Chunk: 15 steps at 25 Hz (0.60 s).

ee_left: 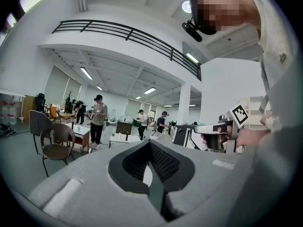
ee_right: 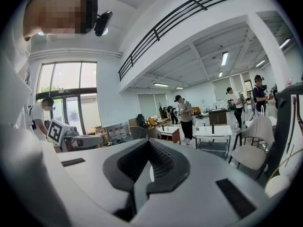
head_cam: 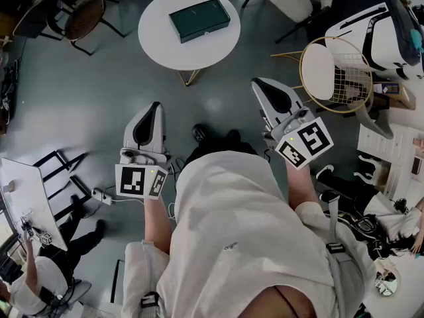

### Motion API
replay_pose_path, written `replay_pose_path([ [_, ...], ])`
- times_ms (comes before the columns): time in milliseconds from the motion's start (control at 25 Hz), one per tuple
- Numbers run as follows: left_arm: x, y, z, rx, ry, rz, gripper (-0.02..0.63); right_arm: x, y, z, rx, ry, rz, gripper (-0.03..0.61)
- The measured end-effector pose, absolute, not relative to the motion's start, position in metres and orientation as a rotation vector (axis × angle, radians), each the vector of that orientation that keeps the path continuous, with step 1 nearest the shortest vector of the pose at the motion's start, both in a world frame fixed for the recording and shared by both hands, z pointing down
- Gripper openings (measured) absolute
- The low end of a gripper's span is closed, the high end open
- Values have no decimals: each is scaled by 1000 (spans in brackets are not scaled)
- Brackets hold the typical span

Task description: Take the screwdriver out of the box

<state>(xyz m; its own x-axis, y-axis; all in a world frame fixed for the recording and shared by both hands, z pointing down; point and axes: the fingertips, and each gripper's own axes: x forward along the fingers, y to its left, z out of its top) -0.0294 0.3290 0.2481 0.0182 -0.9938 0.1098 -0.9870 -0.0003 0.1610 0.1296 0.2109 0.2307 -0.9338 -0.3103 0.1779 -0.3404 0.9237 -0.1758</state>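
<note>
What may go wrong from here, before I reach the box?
1. A power strip lies on the floor on your left; you may trip.
2. The wire chair stands close to the right claw; they may bump.
3. The box lies closed on the round table; the shut right claw may push it away.

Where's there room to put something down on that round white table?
The round table is bare left of the dark green box and along its near rim. It's tight on the box's right, and crowded beyond by the wire chair.
</note>
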Motion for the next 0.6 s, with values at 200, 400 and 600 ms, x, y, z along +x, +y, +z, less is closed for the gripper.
replay_pose_path([
  [200,-31,332,245,2087,-2049,-60,9,121,213,223,504,-2932,276,5],
  [400,-33,329,249,2083,-2035,-45,9,123,221,230,507,-2905,283,5],
  [600,-33,333,248,2097,-1999,-66,9,121,231,230,483,-2920,286,6],
])
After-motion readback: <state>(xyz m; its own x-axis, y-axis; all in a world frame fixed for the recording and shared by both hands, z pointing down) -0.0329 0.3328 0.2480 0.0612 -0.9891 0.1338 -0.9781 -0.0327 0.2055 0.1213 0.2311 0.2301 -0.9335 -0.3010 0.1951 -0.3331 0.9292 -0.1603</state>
